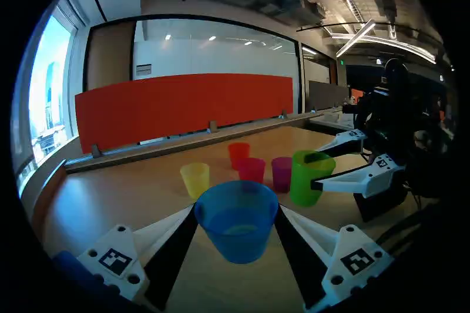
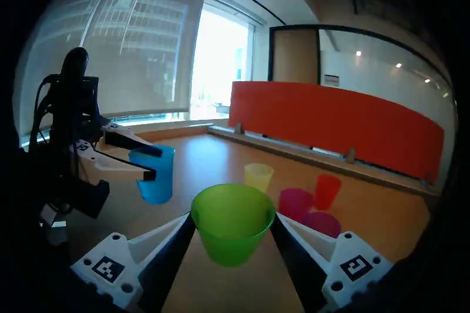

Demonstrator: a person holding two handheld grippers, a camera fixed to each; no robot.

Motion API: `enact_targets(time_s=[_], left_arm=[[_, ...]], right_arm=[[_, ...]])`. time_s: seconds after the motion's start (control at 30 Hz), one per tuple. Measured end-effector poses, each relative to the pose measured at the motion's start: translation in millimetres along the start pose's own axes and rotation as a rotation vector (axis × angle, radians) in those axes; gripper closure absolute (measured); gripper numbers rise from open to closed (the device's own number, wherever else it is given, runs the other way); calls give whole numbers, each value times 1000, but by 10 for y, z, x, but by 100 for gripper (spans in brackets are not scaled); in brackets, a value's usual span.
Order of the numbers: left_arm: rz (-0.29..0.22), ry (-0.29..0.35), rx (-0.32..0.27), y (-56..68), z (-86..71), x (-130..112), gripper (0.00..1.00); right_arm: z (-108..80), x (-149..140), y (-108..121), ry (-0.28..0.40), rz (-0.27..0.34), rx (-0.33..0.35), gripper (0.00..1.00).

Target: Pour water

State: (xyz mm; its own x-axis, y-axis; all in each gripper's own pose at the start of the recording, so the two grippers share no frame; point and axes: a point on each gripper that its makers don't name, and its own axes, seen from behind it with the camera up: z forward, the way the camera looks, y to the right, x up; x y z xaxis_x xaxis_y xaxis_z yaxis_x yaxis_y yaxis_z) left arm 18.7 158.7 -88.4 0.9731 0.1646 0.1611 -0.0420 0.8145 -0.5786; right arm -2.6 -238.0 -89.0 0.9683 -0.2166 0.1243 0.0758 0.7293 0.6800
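Evidently these thin plastic cups will be light, slick and easily squashed; fingers of the left gripper [image 1: 237,212] clasp the seemingly water-holding blue cup [image 1: 237,232] under its rim, near the yellow cup [image 1: 195,179]; fingers of the right gripper [image 2: 233,223] likewise clasp the green cup [image 2: 232,236], farther from it.

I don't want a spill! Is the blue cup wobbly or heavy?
The blue cup looks like thin see-through plastic, so probably light and a bit squashy. Water seems to sit low inside, so tipping it would likely slosh.
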Motion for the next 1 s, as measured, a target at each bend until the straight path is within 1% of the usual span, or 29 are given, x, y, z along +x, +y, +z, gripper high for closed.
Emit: enact_targets(time_s=[0.17,0.4,0.6,1.0], left_arm=[[2,6,0,-1,3,11,12],[21,16,1,2,6,46,12],[19,25,0,6,22,63,12],[23,42,-6,29,28,118,12]], right_arm=[[28,23,-29,24,3,2,8],[50,121,-50,61,-8,3,8],[66,193,-72,85,-9,5,8],[107,221,-106,95,-2,13,8]])
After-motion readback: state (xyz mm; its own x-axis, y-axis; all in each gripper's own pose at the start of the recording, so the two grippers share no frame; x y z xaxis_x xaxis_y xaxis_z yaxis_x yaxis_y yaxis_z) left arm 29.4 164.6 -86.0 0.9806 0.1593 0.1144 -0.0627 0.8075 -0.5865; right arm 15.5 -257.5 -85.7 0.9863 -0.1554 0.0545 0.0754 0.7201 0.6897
